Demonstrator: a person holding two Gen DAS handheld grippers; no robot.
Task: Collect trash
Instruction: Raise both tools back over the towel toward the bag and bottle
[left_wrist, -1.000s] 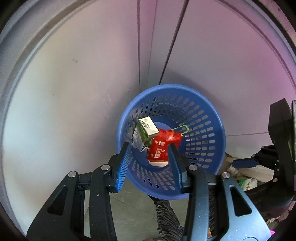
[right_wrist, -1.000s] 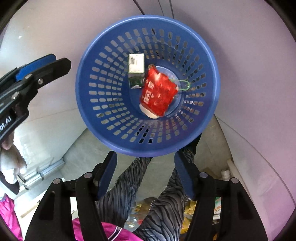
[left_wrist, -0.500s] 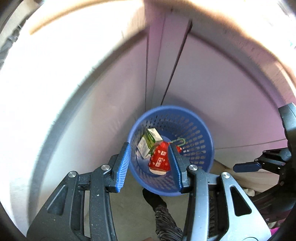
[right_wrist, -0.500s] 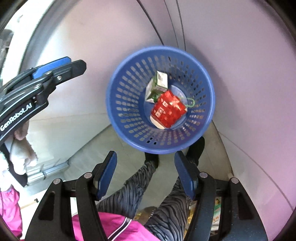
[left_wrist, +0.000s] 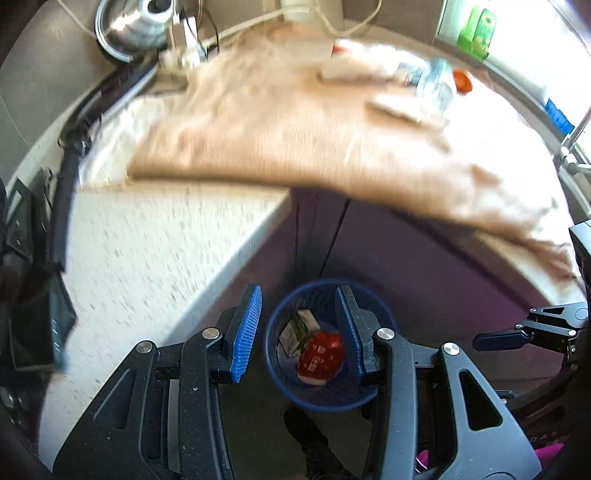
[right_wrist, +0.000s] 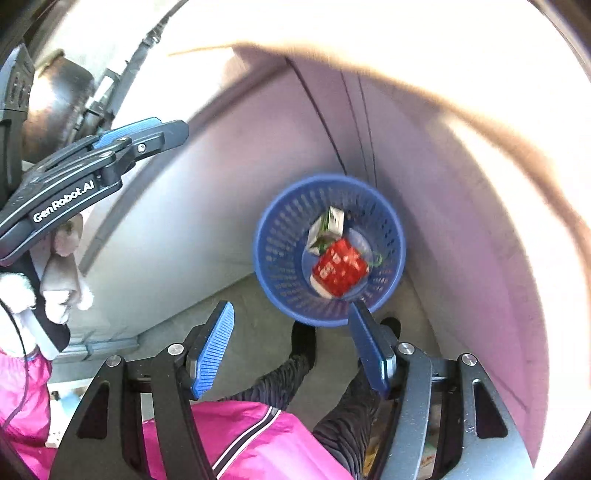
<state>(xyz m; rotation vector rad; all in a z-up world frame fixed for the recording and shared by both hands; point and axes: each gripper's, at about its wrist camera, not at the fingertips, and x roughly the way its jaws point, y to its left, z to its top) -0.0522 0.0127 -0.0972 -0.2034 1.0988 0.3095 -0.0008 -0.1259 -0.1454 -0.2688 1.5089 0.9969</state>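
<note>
Holding both grippers, left (left_wrist: 298, 332) and right (right_wrist: 291, 341), spread and empty, above blue basket (right_wrist: 275, 258) on floor; lying inside, red packet (right_wrist: 340, 267) touching white-green carton (right_wrist: 327, 229); farther, beige cloth (left_wrist: 295, 122) covering counter.

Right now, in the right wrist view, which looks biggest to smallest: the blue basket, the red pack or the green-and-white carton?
1. Basket, by far the largest; it holds the other two.
2. Red pack.
3. Carton, only slightly smaller; the pack partly covers it, so this is unsure.
</note>
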